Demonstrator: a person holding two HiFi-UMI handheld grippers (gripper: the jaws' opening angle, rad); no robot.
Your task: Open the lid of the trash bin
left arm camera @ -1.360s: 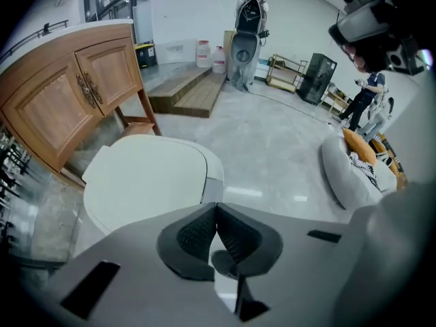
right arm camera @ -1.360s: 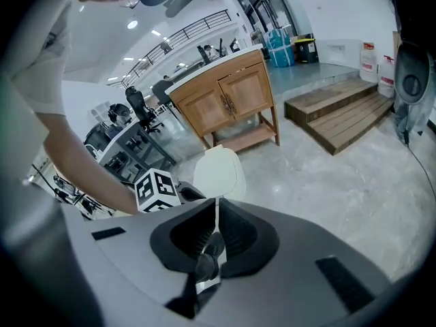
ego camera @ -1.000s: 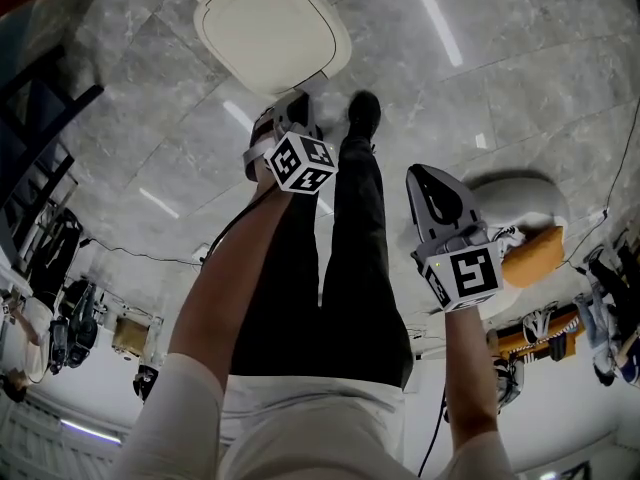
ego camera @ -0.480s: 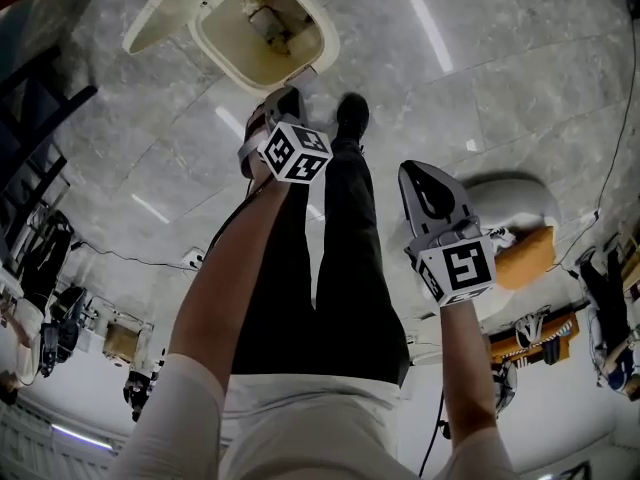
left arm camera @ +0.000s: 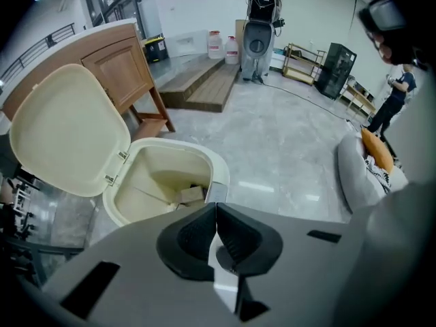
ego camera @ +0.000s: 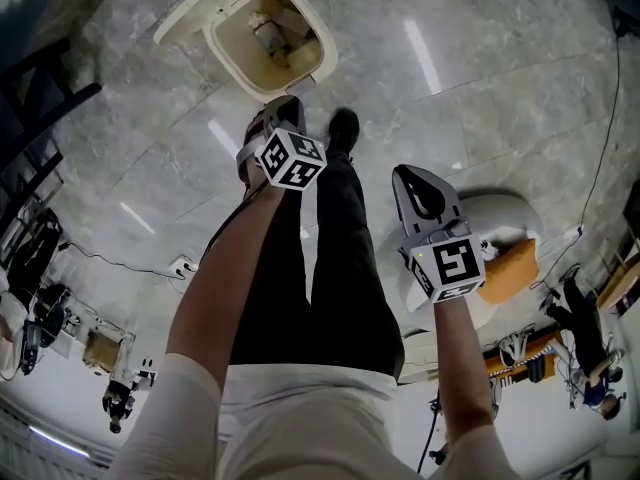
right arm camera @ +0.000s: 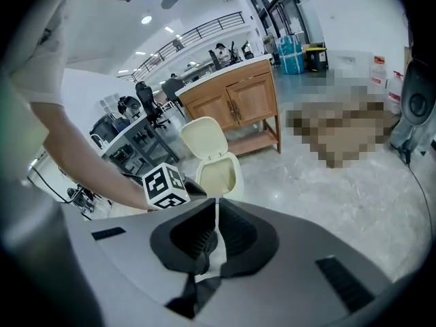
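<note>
The cream trash bin [ego camera: 318, 63] stands on the marble floor with its lid [ego camera: 195, 13] swung up and back. Some rubbish [left arm camera: 191, 195] lies at the bottom. My left gripper [ego camera: 283, 103] is shut and empty, just short of the bin's near rim, with a black shoe [ego camera: 343, 128] beside it. In the left gripper view the rim [left arm camera: 216, 171] shows right beyond the gripper [left arm camera: 216, 206] and the lid [left arm camera: 65, 135] stands to the left. My right gripper [ego camera: 410, 171] is shut on nothing, held apart to the right. Its own view shows the right gripper [right arm camera: 216, 203], the bin [right arm camera: 221, 176] and the left gripper's marker cube [right arm camera: 165, 186].
A grey beanbag [ego camera: 510, 218] with an orange cushion [ego camera: 505, 268] lies on the floor to the right. A wooden cabinet [left arm camera: 116, 67] stands behind the bin, and a low wooden platform [left arm camera: 204, 87] farther back. A cable [ego camera: 130, 253] runs along the floor at left.
One second ago the lid lay flat on the bin; half a second ago it was up, and it stays open now. Both grippers have barely moved.
</note>
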